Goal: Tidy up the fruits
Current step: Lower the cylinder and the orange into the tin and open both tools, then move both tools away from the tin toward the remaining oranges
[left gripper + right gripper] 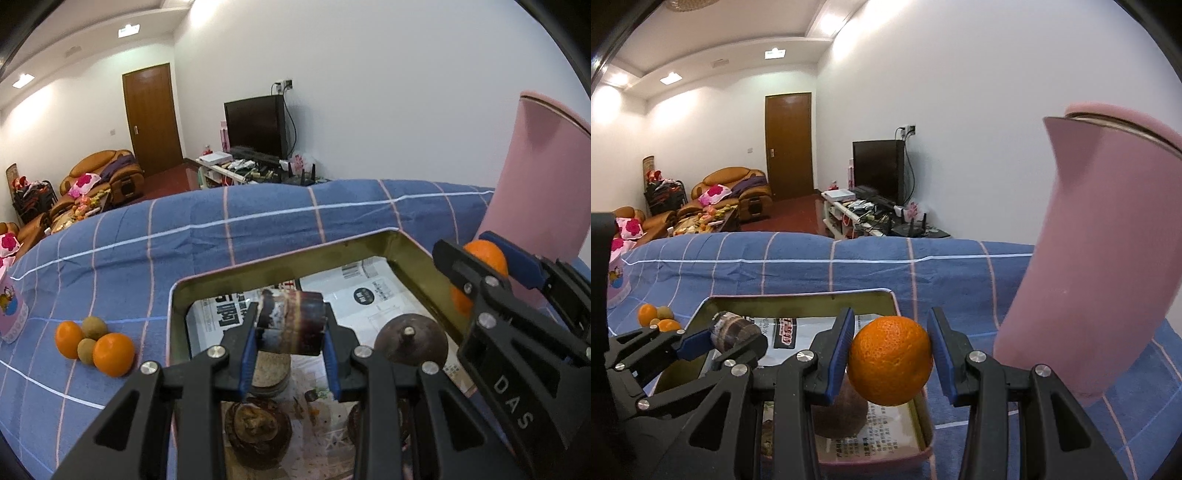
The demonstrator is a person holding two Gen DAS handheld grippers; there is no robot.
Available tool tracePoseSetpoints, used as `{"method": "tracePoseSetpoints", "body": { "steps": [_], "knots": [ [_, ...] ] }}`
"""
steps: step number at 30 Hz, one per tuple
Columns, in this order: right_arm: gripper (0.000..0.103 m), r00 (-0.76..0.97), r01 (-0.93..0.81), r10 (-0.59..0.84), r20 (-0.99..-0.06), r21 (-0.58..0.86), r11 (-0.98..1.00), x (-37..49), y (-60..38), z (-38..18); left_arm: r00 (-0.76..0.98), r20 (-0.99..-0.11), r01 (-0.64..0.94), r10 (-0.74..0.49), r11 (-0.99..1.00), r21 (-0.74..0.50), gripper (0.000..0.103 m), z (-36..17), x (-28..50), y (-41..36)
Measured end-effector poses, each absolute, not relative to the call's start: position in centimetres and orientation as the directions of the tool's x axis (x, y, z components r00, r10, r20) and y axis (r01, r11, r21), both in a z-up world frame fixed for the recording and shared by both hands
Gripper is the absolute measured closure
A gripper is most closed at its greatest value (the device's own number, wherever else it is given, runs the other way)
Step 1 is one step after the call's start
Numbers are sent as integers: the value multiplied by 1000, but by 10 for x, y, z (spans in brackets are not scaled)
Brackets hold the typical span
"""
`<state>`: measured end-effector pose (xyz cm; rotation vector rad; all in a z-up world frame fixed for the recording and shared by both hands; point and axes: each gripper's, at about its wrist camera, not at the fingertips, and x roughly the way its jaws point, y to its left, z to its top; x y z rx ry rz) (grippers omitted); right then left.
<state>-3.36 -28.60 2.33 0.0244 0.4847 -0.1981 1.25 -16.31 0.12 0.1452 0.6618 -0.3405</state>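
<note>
The left gripper (290,341) clamps a dark purple sugarcane piece (295,323) above the open tin tray (177,295), with dark mangosteens (410,339) lying on the paper lining below; the right gripper (892,354) has an orange (890,360) between its blue pads, the left pad touching, a slight gap at the right, above the tray's right edge; loose oranges and kiwis (94,343) sit on the blue checked cloth (258,218), left of the tray; a pink jug (1097,258) stands at the right.
</note>
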Motion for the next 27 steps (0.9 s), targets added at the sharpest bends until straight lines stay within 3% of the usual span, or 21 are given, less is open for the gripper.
{"method": "tracePoseSetpoints", "body": {
  "steps": [7,10,11,14,17,21,27],
  "knots": [
    [59,862,146,-97,-498,60,987,-27,-295,19,733,-628,356,-261,934,27,70,1,13,-164],
    [58,873,128,-74,-483,79,989,-29,-293,19,741,-623,351,-252,936,39,65,2,12,-164],
    [57,877,127,-74,-476,80,989,-31,-293,20,745,-618,350,-250,936,43,56,2,12,-165],
    [38,884,129,-70,-462,96,987,-34,-293,20,766,-596,339,-239,939,59,26,5,7,-164],
    [35,904,130,-74,-421,107,986,-41,-293,25,807,-542,327,-236,942,76,1,11,-3,-161],
    [14,924,197,-158,-347,81,977,-53,-291,35,845,-473,333,-250,938,99,0,20,-16,-159],
    [14,915,288,-263,-307,38,957,-59,-292,38,848,-481,314,-222,942,118,0,20,-15,-155]
  ]
}}
